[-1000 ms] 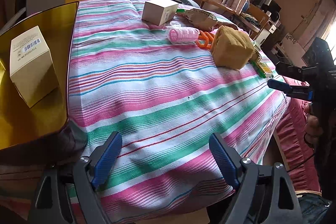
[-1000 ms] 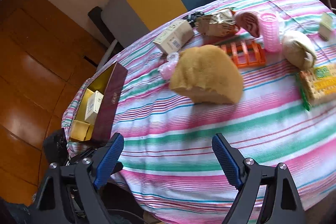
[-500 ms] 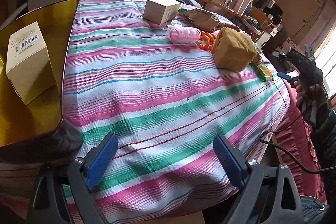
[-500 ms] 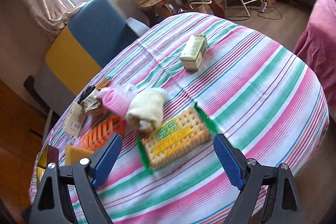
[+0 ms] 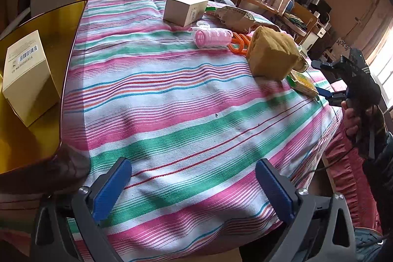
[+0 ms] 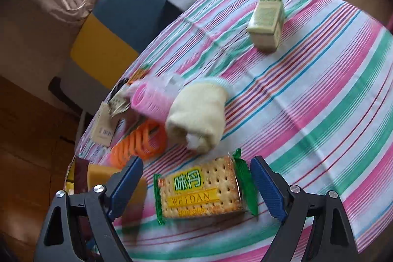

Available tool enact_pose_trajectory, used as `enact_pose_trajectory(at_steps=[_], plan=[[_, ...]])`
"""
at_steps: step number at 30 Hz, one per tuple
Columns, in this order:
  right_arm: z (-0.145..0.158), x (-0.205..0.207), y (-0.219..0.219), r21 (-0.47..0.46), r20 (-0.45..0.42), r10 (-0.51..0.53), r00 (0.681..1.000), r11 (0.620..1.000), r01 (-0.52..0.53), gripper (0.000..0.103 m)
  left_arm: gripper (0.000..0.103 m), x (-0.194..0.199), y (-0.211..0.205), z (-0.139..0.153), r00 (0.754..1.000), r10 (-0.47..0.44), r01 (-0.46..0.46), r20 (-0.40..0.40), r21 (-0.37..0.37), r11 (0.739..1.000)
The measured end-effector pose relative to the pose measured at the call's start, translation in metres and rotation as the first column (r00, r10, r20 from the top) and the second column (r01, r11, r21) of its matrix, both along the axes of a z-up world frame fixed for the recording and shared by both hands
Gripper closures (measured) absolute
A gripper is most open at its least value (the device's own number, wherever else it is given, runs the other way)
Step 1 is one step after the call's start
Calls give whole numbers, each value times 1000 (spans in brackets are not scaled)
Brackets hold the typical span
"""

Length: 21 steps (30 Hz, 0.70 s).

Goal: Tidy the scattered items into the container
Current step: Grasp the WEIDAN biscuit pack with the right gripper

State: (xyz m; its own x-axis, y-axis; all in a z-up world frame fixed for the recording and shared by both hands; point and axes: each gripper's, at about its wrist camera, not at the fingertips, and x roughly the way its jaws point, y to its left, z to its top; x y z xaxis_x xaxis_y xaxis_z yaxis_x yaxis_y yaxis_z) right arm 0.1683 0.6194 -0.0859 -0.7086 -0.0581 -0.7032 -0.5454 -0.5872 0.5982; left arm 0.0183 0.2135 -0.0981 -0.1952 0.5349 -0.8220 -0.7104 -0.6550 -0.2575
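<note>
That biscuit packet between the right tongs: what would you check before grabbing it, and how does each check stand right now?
1. Right tongs open: ok.
2. Biscuit packet lined up between the blue pads: ok, not yet touched.
3. Neighbours clear of the pads: cannot tell; the yellow sponge sits close behind the left pad.
4. Rolled cream sock apart from the packet: ok.
5. Gold container has room: ok, one cream box inside.
6. Left tongs empty, jaws just opened wider: ok.
</note>
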Motion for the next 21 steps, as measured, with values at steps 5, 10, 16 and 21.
enact_pose_trajectory(at_steps=[5,10,16,21], plan=[[-3,-3,-63,-58,-37,151,988,986,-153,12,0,0,-3,0,1000,3,-3,9,20,1000],[11,-8,-109,113,88,306,948,942,-314,15,0,-1,-6,0,1000,4,-4,17,35,999],[20,-32,-112,367,289,329,899,829,-422,24,0,-1,-6,0,1000,4,-4,16,39,999],[16,-51,-113,381,387,416,823,740,-554,26,0,0,-6,0,1000,0,-1,9,35,999]])
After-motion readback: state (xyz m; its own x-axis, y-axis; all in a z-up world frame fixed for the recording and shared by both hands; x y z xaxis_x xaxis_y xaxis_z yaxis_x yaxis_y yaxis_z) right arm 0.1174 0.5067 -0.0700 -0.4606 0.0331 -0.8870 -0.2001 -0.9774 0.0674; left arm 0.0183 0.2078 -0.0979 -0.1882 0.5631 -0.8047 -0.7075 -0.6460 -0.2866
